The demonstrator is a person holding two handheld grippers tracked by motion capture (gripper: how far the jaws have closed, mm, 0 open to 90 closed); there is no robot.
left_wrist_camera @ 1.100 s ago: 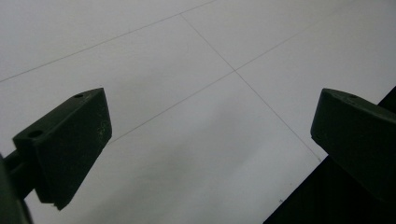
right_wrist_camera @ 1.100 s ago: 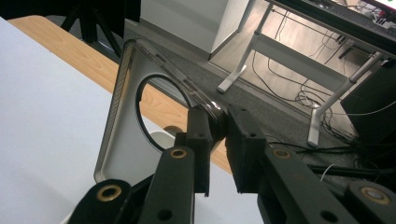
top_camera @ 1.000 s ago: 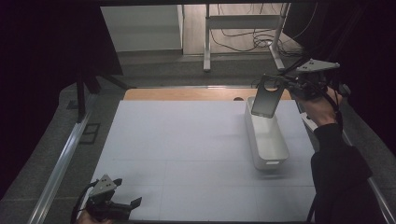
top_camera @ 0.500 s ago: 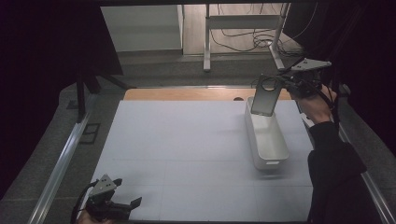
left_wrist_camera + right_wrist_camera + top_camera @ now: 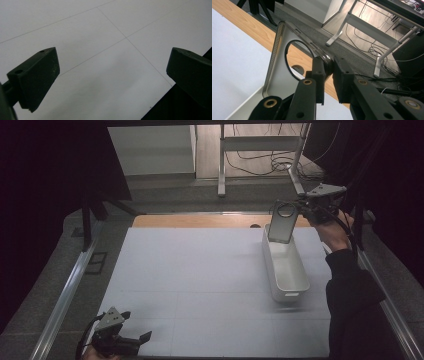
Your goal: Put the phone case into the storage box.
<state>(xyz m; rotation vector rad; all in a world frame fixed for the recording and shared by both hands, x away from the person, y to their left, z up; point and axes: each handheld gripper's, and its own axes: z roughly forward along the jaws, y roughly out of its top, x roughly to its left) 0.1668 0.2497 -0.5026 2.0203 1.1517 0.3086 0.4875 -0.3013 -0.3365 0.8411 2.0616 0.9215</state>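
A clear phone case [image 5: 281, 222] with a dark ring on its back hangs above the far end of a long white bin [image 5: 287, 270]. My right gripper [image 5: 302, 210] is shut on the case's edge; in the right gripper view the case [image 5: 284, 62] stands to the left of the black fingers [image 5: 319, 75], pinched at its rim, with the bin's rim [image 5: 244, 107] below. My left gripper [image 5: 137, 342] rests low at the near left of the white table, jaws wide apart. In the left gripper view nothing lies between its fingers [image 5: 37, 75].
A white mat [image 5: 200, 280] covers the table, with a wooden strip [image 5: 200, 221] along its far edge. Metal rails [image 5: 70, 290] run down both sides. Beyond the table stand desk legs [image 5: 222, 165] and loose cables on the floor. A person's dark sleeve [image 5: 355, 305] fills the near right.
My right gripper has carried the phone case slightly left and down, closer over the far end of the bin. The left gripper has stayed put.
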